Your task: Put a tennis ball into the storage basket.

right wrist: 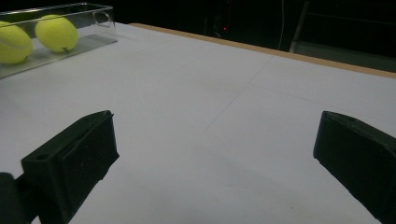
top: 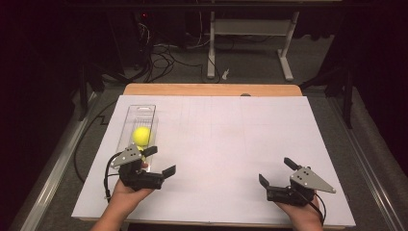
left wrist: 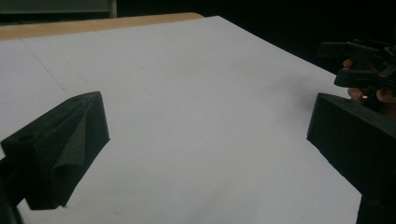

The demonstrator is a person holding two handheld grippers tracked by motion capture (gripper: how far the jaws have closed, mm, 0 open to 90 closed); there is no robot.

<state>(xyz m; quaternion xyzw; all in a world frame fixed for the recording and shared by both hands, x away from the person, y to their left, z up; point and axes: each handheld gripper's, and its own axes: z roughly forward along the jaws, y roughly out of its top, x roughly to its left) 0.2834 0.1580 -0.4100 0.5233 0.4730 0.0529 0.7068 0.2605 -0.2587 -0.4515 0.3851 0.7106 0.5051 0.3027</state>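
Both tools are wide open and empty. Steer the left tool [top: 160, 160] over the nearest tennis ball [top: 141, 136] (inside the clear tray [top: 142, 109]), then close squarely; keep the right tool [top: 276, 172] parked on the desk [top: 231, 139].

Two yellow felt tennis balls sit in one clear plastic rectangular tray [right wrist: 100, 18]: the nearer tennis ball [right wrist: 10, 43] and the farther tennis ball [right wrist: 56, 32] show side by side in the right gripper view, while the high view shows one of them plainly, the other being mostly hidden behind the left tool. There are two black two-jaw hand-held tools, the left tool [top: 157, 161] and the right tool [top: 275, 171], each topped by one grey three-cornered plate, so two plates in all. One white paper sheet [top: 226, 139] covers one wooden table [top: 211, 89], and two hands hold the tools, one each.
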